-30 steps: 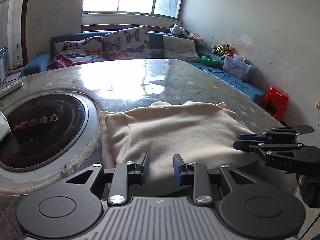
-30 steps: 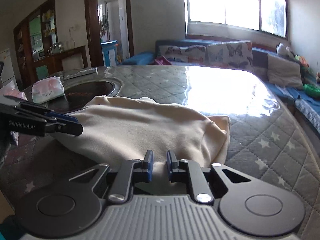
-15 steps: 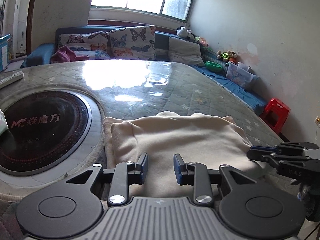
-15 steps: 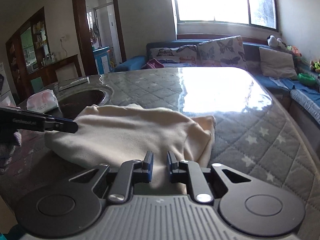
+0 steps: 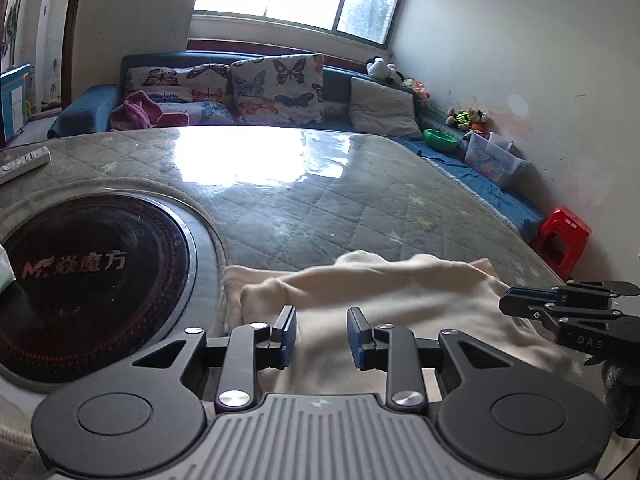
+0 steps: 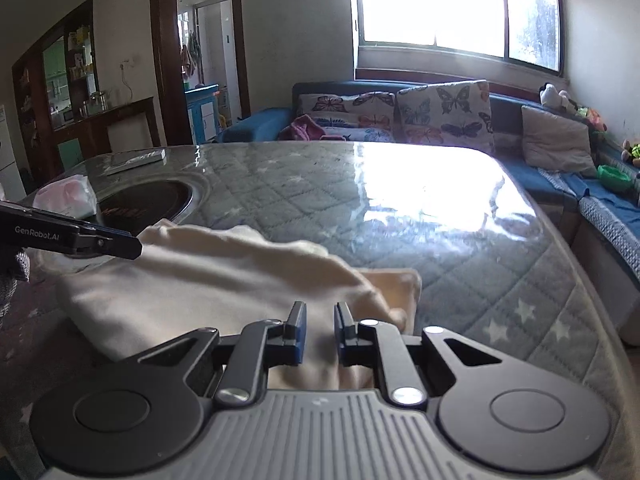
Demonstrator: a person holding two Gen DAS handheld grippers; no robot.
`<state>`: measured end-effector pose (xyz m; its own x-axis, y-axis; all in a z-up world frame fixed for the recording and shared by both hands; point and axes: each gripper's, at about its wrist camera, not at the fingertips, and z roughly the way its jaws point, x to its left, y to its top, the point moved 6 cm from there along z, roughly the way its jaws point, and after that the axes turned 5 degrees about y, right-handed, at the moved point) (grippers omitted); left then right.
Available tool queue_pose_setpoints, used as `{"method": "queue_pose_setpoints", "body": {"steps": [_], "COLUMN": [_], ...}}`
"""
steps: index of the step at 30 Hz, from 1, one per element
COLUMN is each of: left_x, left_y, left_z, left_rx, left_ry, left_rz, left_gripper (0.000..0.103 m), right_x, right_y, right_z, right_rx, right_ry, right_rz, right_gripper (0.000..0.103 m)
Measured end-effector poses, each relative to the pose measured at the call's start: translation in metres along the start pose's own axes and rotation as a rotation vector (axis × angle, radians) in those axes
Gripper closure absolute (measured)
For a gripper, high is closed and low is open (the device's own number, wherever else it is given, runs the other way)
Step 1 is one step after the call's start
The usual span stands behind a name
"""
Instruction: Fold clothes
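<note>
The cream garment (image 5: 384, 300) looks like a soft knit or fleece, light and limp, already doubled into a thick pad. Cloth of that sort will sag and slide over itself when lifted, and the glossy cover on the counter (image 5: 320, 200) should let it slip readily, so I would say it wants taking by an edge or a corner, both layers pinched together, rather than from the middle.

Taking the round black cooktop (image 5: 92, 284) sunk in the counter as the mark, the garment lies just beside its rim, on the side away from the tissue pack (image 6: 66, 196), close to the counter's near edge. One bunched end sits nearest the cooktop; the other end, with a flat lower layer poking out, lies farthest from it.

The left tool (image 5: 322, 338) hovers at the near edge of the garment, toward the cooktop end, its jaws a moderate gap apart with cloth showing between and beyond them; whether they touch it I cannot tell. The right tool (image 6: 320, 332) is at the far end from the cooktop, jaws narrower but with a clear gap, cloth visible between them, seemingly not clamped.
</note>
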<state>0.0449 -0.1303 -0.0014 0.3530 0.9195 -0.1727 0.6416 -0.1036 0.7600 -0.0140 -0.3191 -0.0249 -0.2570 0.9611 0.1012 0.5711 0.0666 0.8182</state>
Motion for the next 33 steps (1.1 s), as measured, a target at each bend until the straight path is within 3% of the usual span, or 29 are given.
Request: {"method": "queue_pose_setpoints", "body": {"steps": [5, 13, 19, 26, 31, 33], "left_x": [0.014, 0.006, -0.009, -0.006, -0.007, -0.009], "left_y": [0.005, 0.017, 0.024, 0.025, 0.022, 0.019], "left_z": [0.024, 0.026, 0.049, 0.055, 0.037, 0.027], "left_rx": [0.038, 0.019, 0.041, 0.058, 0.037, 0.024], "left_ry": [0.052, 0.027, 0.031, 0.043, 0.051, 0.06], "left_rz": [-0.015, -0.012, 0.03, 0.027, 0.03, 0.037], "left_gripper": [0.073, 0.073, 0.073, 0.07, 0.057, 0.053], "right_x": [-0.017, -0.008, -0.003, 0.009, 0.035, 0.047], "right_y": [0.003, 0.024, 0.025, 0.031, 0.021, 0.015], "right_z": [0.028, 0.034, 0.064, 0.043, 0.014, 0.005], "right_rx": [0.042, 0.028, 0.087, 0.063, 0.047, 0.044], "right_ry": [-0.016, 0.007, -0.008, 0.001, 0.075, 0.095], "right_rz": [0.021, -0.009, -0.032, -0.066, -0.086, -0.105], "right_gripper": [0.09, 0.09, 0.09, 0.088, 0.084, 0.077]}}
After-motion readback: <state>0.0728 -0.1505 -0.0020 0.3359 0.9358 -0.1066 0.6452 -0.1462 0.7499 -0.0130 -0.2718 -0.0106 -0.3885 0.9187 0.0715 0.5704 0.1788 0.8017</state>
